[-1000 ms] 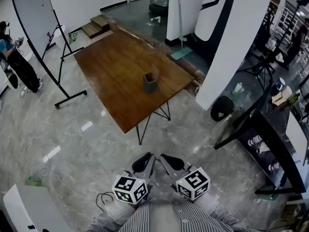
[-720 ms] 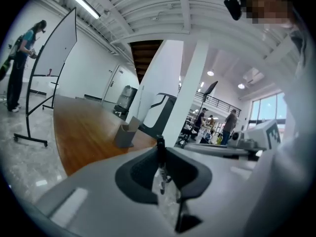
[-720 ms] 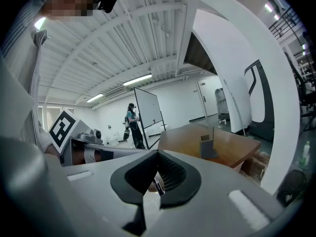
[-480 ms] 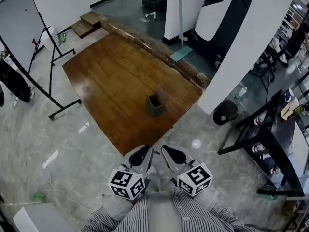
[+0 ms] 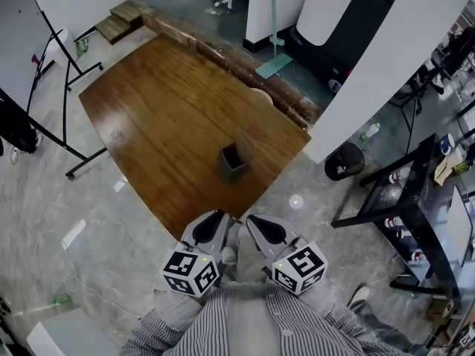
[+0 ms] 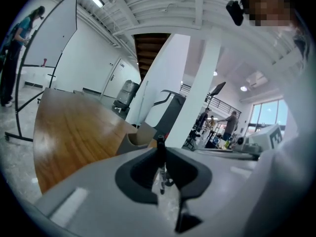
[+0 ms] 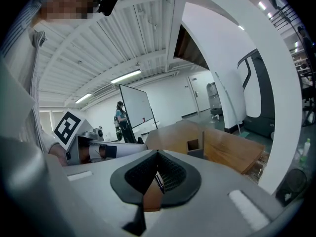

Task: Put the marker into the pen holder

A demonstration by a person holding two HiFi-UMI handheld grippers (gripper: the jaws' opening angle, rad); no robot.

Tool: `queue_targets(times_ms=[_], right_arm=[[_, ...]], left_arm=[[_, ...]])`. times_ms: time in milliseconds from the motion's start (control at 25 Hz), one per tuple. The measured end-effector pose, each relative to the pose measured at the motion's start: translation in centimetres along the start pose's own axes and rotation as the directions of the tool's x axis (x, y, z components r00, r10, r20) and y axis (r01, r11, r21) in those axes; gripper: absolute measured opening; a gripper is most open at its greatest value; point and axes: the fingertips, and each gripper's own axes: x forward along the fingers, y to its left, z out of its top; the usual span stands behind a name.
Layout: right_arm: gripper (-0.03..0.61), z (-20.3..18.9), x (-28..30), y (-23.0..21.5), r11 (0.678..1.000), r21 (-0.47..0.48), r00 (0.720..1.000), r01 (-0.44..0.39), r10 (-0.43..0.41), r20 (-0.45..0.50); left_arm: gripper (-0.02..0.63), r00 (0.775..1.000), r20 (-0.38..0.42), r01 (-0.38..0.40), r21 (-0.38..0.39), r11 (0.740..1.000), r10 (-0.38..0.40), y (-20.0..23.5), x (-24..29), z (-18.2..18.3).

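The grey pen holder (image 5: 234,162) stands upright near the closest edge of the brown wooden table (image 5: 163,102). It also shows in the left gripper view as the holder (image 6: 140,138) and in the right gripper view as the holder (image 7: 195,146). My left gripper (image 5: 217,222) is held close to my body, short of the table edge. Its jaws are shut on a thin dark marker (image 6: 160,144) whose tip pokes past the left gripper (image 6: 160,154). My right gripper (image 5: 260,225) sits beside it, shut, with nothing seen in the right gripper (image 7: 158,158).
A whiteboard on a black stand (image 5: 33,50) is left of the table. A white pillar (image 5: 364,65), a black bin (image 5: 343,162) and a dark rack (image 5: 415,199) stand at the right. A person (image 6: 12,58) is by the whiteboard. Grey stone floor lies around.
The table and pen holder have come closer to me and now lie just ahead of both grippers. The grippers keep the same side-by-side pose, both shut.
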Motion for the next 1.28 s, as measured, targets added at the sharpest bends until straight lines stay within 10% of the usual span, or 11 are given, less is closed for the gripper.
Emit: queue_targets(times_ms=[1280], right_arm=[[-0.003, 5.3, 6.7, -9.8, 0.991, 0.054, 0.992, -0.125, 0.126, -0.029]], left_arm=[[0.048, 0.984, 0.125, -0.127, -0.034, 0.991, 0.130, 4.4, 9.0, 10.5]])
